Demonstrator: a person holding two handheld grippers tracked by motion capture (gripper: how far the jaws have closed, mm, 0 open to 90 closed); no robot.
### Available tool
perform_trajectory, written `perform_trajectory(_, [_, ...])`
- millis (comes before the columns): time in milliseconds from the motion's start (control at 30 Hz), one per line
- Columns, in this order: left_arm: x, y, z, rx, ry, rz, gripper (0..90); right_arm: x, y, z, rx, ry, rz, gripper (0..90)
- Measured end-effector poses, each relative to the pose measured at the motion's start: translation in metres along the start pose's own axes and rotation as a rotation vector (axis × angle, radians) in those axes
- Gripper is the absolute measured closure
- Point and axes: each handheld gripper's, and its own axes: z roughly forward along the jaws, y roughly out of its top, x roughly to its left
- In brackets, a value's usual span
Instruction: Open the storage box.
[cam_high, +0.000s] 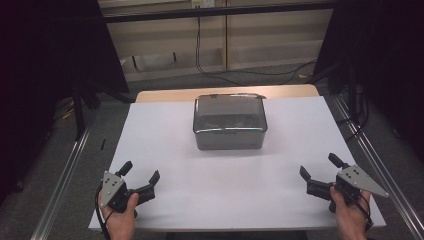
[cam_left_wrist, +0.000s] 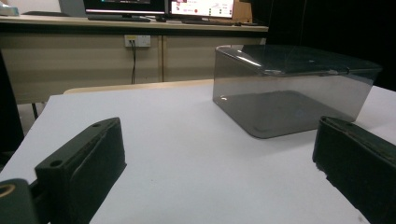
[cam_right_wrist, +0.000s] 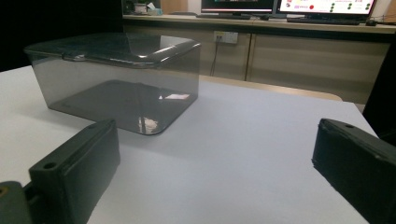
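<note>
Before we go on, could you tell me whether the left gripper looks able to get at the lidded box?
Probably yes: the left gripper is open, and bare white tabletop lies between it and the box.

Glossy smoky plastic box (cam_high: 230, 122); matt white tabletop (cam_high: 225, 175)

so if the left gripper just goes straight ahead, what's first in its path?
Probably the near left corner of the clear lidded box. The left gripper is open, with bare white table up to it; it might just pass left.
</note>
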Motion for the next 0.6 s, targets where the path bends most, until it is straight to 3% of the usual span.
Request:
perform_trajectory(167, [0.0003,-0.0004,0.0006,0.003,0.008,-0.018,2.3,-0.0004,-0.0003,0.0005,0.004,0.004,0.003,0.0])
perform_trajectory(600, [-0.0007,-0.0011,-0.0026,0.007,0.017,-0.023,2.3,0.0054,-0.0015,0.0086,0.005,0.072,0.02,0.0])
